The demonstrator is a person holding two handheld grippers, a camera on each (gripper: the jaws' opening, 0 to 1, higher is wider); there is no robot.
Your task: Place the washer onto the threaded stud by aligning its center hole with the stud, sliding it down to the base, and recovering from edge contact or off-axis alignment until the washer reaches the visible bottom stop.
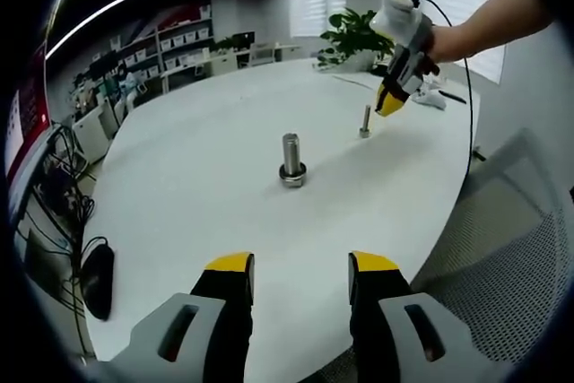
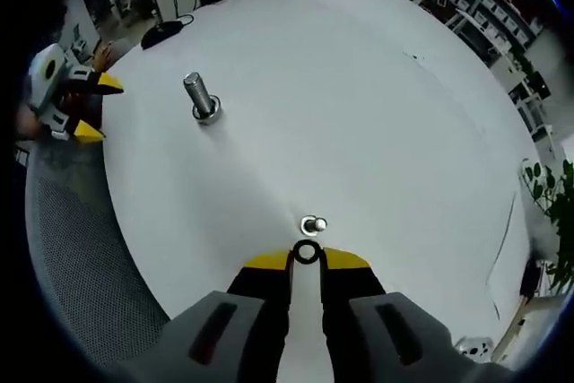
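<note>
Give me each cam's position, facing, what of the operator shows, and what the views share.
Left gripper view: low at the table edge, facing across it at the large stud; own jaws apart; person's forearm shows.
Right gripper view: above the small stud, looking down; right gripper pinches the washer.
Shared: both studs, the table, each other's gripper: right, left.

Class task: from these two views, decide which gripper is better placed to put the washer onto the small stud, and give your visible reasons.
Right. The right gripper grips the washer close above the small stud. The left gripper is open, far back.
</note>
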